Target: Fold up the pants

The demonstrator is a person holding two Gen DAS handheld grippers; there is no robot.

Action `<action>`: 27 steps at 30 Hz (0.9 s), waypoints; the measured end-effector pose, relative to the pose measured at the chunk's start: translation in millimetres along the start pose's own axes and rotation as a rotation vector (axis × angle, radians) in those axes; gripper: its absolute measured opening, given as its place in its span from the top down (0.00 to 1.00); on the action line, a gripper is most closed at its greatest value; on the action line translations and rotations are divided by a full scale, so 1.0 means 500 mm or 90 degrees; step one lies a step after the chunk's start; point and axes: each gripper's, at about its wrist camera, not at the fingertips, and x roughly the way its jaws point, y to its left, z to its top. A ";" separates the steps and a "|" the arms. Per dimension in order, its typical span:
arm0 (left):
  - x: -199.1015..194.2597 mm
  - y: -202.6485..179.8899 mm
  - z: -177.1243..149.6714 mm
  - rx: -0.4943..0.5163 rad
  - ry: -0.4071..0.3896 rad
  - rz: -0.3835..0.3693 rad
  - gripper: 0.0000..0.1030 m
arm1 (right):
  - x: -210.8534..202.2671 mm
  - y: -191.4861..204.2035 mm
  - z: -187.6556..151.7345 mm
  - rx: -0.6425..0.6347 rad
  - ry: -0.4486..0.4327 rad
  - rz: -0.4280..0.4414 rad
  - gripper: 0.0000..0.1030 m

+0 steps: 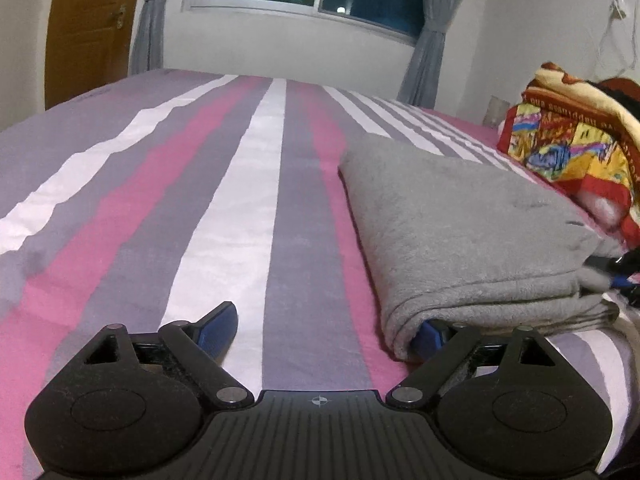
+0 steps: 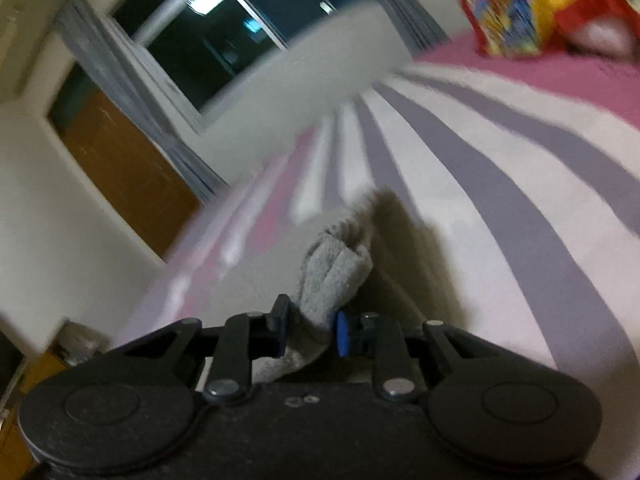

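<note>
At one o'clock of your open left gripper lie the pants; right gripper clamps their edge.

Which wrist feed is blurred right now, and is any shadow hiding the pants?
Left wrist view: sharp, evenly lit, grey pants clear on the striped bedsheet. Right wrist view: motion-smeared window and stripes; a dark shadow beside the fabric in the right gripper.

Lettering is seen on the red band of the colourful blanket at approx. 2 o'clock in the left wrist view, but it's upside down and too blurred; no text can be read elsewhere.
</note>
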 end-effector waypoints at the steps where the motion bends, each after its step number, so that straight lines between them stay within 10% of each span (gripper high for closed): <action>1: 0.001 -0.001 0.000 0.003 0.003 0.002 0.14 | 0.017 -0.027 -0.005 0.051 0.013 0.011 0.80; 5: -0.001 -0.005 0.000 0.001 0.002 0.007 0.13 | -0.016 -0.033 0.000 0.105 -0.022 0.051 0.64; 7: -0.002 -0.009 -0.002 -0.003 -0.001 0.009 0.13 | -0.046 -0.036 -0.005 0.120 -0.047 0.073 0.28; 8: -0.001 -0.011 -0.002 -0.003 -0.001 0.010 0.13 | -0.055 -0.041 -0.010 0.132 -0.049 0.079 0.25; 15: 0.004 -0.012 -0.005 -0.004 0.001 0.010 0.12 | 0.001 -0.071 -0.012 0.196 0.010 0.084 0.30; 17: 0.001 -0.010 -0.004 -0.012 -0.005 0.008 0.12 | 0.025 -0.064 0.001 0.194 0.025 0.069 0.42; 18: -0.001 -0.007 -0.004 -0.017 -0.010 0.006 0.12 | 0.027 -0.054 0.004 0.178 0.032 0.054 0.64; 22: 0.001 -0.006 -0.007 -0.030 -0.009 0.007 0.12 | -0.029 -0.019 0.010 0.118 -0.031 0.104 0.66; 27: 0.005 -0.014 0.000 0.001 0.037 0.002 0.11 | 0.028 -0.081 -0.021 0.163 0.051 0.034 0.66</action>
